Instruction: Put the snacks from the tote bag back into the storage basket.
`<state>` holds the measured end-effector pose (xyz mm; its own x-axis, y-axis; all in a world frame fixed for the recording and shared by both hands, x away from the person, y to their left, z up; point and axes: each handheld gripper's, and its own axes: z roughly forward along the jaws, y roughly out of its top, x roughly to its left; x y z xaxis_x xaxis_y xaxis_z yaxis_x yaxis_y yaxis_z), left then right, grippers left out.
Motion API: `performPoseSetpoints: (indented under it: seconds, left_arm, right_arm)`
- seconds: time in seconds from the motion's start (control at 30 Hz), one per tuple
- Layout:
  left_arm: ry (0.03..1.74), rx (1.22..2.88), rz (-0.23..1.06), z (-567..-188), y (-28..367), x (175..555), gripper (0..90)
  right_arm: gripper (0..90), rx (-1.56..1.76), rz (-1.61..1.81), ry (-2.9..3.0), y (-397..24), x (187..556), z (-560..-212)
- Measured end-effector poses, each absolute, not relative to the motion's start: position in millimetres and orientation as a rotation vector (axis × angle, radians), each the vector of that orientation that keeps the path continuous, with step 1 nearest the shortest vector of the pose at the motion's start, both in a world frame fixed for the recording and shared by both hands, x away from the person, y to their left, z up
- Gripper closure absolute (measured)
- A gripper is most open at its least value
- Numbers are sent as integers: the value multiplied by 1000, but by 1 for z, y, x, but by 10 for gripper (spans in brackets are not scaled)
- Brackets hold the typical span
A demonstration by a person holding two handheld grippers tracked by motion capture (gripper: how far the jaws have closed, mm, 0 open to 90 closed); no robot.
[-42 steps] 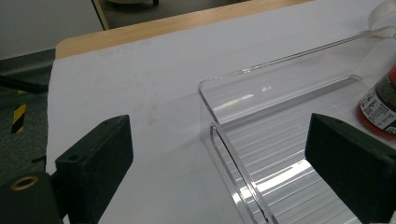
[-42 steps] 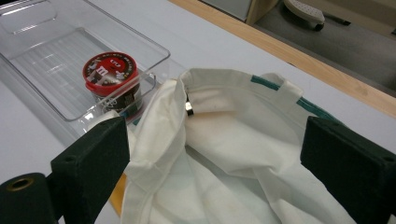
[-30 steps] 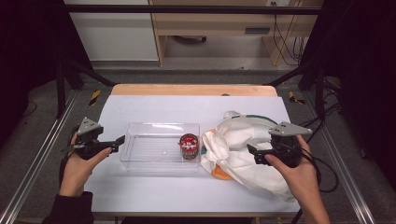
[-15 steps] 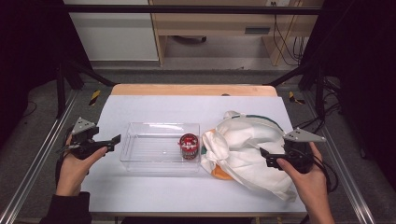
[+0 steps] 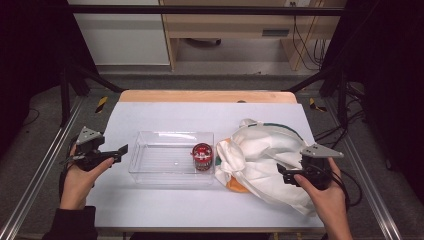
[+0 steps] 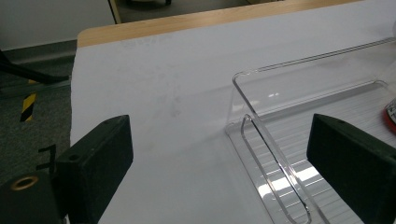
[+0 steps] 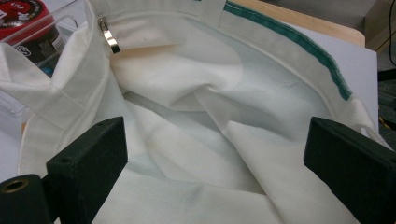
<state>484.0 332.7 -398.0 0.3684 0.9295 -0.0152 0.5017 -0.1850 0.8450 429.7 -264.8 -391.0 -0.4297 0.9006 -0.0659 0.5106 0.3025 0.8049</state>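
In the high view, the left gripper point(image 5: 117, 151) sits at about 9 o'clock from the clear plastic bin point(image 5: 150, 172), its tips just short of the bin's short end wall and apart from it, as if lined up to steady or pull that end. A red-lidded jar point(image 5: 202, 155) stands upright in the bin's 3 o'clock end, against the wall nearest the white cloth bag point(image 5: 260, 160). The bag lies slumped just beside that wall, with an orange patch point(image 5: 235, 186) showing under its near edge. The right gripper point(image 5: 282, 172) hovers over the bag's 4 o'clock side, probably placed to take hold of the fabric.

In the left gripper view, the jaws stand wide apart with nothing between them. The bin's end wall and slot handle point(image 6: 273, 172) lie ahead toward 1 o'clock, so the gripper is aimed at that end without touching it.

In the right gripper view, the jaws are likewise spread and empty, above the bag's open mouth. The green-trimmed rim point(image 7: 303, 46) curves toward 1 o'clock, a metal ring point(image 7: 108, 36) hangs at 11 o'clock, and the jar point(image 7: 28, 23) shows beyond it through the bin wall.
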Motion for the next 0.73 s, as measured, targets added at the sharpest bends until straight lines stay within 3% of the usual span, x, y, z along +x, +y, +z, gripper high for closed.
performPoseSetpoints:
  seconds: [0.73]
  left_arm:
    - [1257, 1833, 662, -402, 333, 486, 67]
  right_arm:
    - [67, 1292, 1039, 2056, -251, 430, -427]
